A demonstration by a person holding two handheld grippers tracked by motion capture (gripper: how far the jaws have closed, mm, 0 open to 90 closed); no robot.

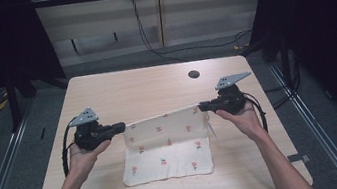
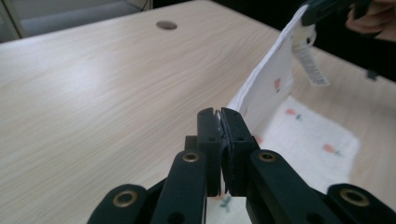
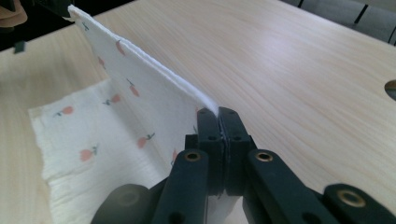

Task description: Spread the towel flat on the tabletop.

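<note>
Cloth: a white towel (image 1: 167,148) printed with small red fruit, near the front middle of the tabletop (image 1: 145,90); its far edge is lifted and stretched, its near part lies flat.
Left gripper (image 1: 120,127): jaws pressed together on the cloth's far left corner.
Right gripper (image 1: 202,105): jaws clamped on the far right corner, held slightly higher.
Tag: a white label (image 2: 310,60) hangs from the right corner.
Tabletop: pale wood, with a round dark hole (image 1: 194,74) near its far edge.
</note>
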